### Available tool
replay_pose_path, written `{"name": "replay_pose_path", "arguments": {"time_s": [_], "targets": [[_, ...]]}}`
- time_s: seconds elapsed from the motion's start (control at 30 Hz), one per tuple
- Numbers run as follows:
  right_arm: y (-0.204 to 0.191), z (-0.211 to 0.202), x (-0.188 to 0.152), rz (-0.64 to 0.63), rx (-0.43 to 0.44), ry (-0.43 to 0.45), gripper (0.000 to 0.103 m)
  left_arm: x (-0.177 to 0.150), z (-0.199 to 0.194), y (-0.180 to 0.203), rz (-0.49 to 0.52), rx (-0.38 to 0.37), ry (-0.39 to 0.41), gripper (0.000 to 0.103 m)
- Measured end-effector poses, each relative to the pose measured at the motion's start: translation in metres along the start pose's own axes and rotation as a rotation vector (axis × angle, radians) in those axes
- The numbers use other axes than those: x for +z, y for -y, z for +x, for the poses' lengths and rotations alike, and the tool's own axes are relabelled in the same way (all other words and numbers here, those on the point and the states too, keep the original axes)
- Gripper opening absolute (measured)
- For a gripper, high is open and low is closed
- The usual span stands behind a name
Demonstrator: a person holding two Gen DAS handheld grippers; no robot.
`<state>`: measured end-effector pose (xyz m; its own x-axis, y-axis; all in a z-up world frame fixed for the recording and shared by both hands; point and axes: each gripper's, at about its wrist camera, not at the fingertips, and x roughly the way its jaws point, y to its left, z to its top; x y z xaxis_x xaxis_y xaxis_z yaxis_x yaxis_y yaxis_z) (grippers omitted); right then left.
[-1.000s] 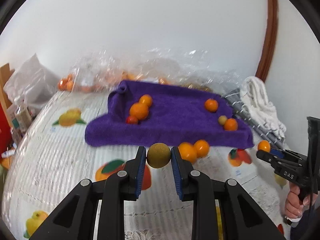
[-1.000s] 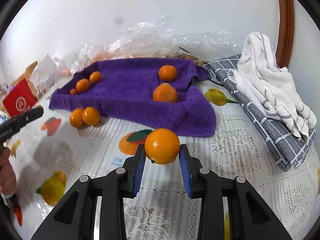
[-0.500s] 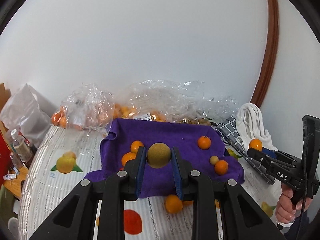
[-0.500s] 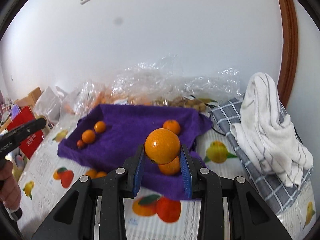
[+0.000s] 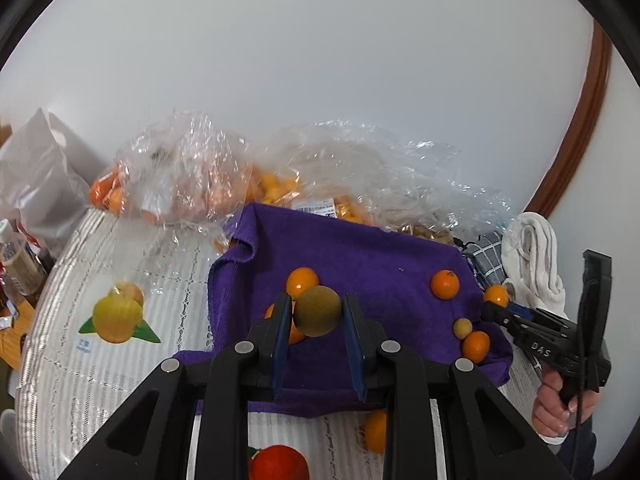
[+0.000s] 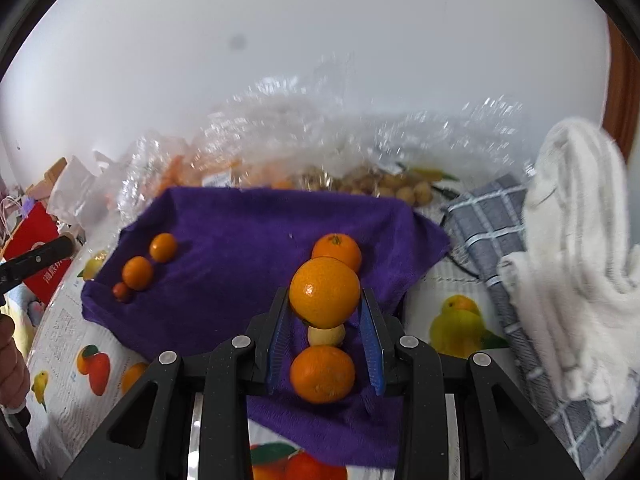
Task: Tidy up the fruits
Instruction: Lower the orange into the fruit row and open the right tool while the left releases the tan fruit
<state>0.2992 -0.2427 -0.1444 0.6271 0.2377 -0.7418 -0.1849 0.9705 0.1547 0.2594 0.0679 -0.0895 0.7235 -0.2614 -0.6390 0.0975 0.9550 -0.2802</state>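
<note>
Purple towel (image 5: pixel 360 248): lying just ahead of both tools, gathering sorted fruit.
Left gripper (image 5: pixel 316 316): pinching brownish-green fruit (image 5: pixel 318 310) — carrying it over.
Right gripper (image 6: pixel 325 312): clamping orange (image 6: pixel 325 292) above its like.

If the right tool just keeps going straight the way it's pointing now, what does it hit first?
Most likely the fruit on the purple towel: the small yellowish fruit and the orange lie right between the fingers' line, below the orange it holds. Depth is unclear, so which one comes first is uncertain.
</note>
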Motion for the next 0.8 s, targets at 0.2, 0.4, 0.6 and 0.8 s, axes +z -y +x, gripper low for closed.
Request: {"name": "replay_pose_path", "arguments": {"time_s": [0.2, 0.4, 0.6, 0.8], "targets": [[0.011, 0.032, 0.007, 0.011, 0.001, -0.06, 0.034, 0.002, 0.021, 0.001, 0.014, -0.016, -0.045, 0.025], [0.02, 0.056, 0.005, 0.035, 0.012, -0.118, 0.034, -0.002, 0.051, 0.013, 0.035, -0.044, -0.109, 0.025], [0.013, 0.06, -0.001, -0.004, 0.015, -0.134, 0.037, -0.01, 0.075, 0.024, 0.057, -0.015, -0.168, 0.025], [0.019, 0.047, -0.001, 0.018, 0.011, -0.128, 0.044, -0.014, 0.092, 0.033, 0.093, 0.05, -0.212, 0.025]]}}
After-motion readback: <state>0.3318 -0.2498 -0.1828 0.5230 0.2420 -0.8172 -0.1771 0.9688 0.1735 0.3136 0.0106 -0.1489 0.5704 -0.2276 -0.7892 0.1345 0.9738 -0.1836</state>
